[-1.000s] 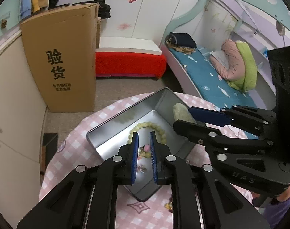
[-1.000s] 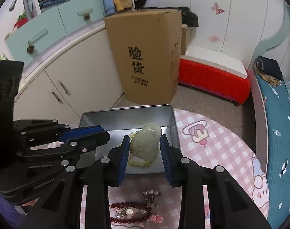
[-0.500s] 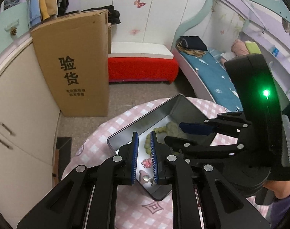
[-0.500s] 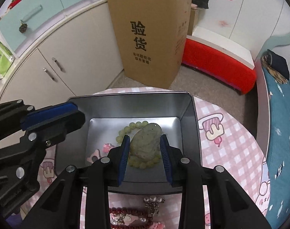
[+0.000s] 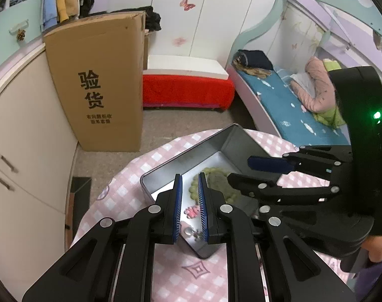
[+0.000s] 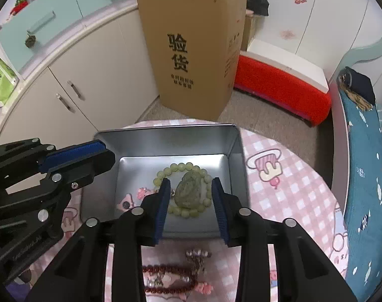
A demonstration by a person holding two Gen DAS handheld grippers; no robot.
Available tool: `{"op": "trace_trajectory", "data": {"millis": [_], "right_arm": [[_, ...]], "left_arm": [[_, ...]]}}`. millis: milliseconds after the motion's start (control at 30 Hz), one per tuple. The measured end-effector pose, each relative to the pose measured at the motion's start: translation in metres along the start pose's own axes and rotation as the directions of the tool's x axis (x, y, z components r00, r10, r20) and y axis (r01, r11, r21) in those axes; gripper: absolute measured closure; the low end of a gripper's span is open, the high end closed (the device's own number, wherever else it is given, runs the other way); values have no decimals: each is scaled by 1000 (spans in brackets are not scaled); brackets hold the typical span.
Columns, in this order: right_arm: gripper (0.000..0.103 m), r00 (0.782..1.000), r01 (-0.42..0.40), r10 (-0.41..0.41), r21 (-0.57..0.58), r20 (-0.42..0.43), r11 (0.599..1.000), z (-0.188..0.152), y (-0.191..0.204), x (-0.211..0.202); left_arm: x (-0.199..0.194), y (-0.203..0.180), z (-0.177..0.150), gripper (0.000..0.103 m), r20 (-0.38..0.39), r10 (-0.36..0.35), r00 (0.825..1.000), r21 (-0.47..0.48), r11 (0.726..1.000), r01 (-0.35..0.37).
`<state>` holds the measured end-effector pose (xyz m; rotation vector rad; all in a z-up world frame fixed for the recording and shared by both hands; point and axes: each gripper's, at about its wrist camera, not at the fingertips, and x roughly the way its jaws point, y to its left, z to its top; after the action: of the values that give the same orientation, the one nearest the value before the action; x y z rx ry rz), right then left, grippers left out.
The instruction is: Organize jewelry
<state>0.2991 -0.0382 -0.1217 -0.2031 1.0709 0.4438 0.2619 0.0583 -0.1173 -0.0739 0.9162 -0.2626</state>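
Observation:
A silver metal tin (image 6: 165,141) stands on the pink checked table; it also shows in the left wrist view (image 5: 185,161). Inside lie a green bead bracelet (image 6: 180,167), a green jade stone (image 6: 188,192) resting on it, and small pink charms (image 6: 141,192). My right gripper (image 6: 191,201) is open above the tin, its fingers apart either side of the stone and clear of it. My left gripper (image 5: 189,201) is narrowly parted and empty over the tin's near corner. A dark red bead bracelet (image 6: 170,276) lies on the table in front of the tin.
A silver ornament (image 6: 197,255) lies by the red bracelet. A tall cardboard box (image 6: 191,50) stands on the floor beyond the table, cabinets (image 6: 72,75) to the left, a red bench (image 6: 281,85) and a bed (image 6: 362,151) to the right.
My right gripper has lowered into the tin and opened, leaving the jade stone on the green bracelet. The left gripper has drawn back a little from the tin.

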Motion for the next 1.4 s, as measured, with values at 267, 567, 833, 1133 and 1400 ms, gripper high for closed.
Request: {"op": "trace_trajectory", "data": {"millis": [267,567,833,1133,1400], "right_arm": [[62,992,-6,1,46,124,999,-47,-26,-57],[62,986,-13,-13,160,164,987,-130,-50,-67],[56,985,-88,47,253,164,963,-174,-64,-57],[55,984,-119,73,291,163,949,-194,-74,-53],[56,983,-123,78,286,165,950,-191,-73,-48]], "left_arm": [[-50,-21,-33,27,127,-42,991,29,999,39],[-53,-48,-86,27,126,-10,992,5,1000,9],[-8,-61,-116,27,19,72,997,31,997,-72],[19,-59,-121,47,-52,98,994,31,995,-97],[25,-70,-124,68,-37,178,983,116,978,-173]]}}
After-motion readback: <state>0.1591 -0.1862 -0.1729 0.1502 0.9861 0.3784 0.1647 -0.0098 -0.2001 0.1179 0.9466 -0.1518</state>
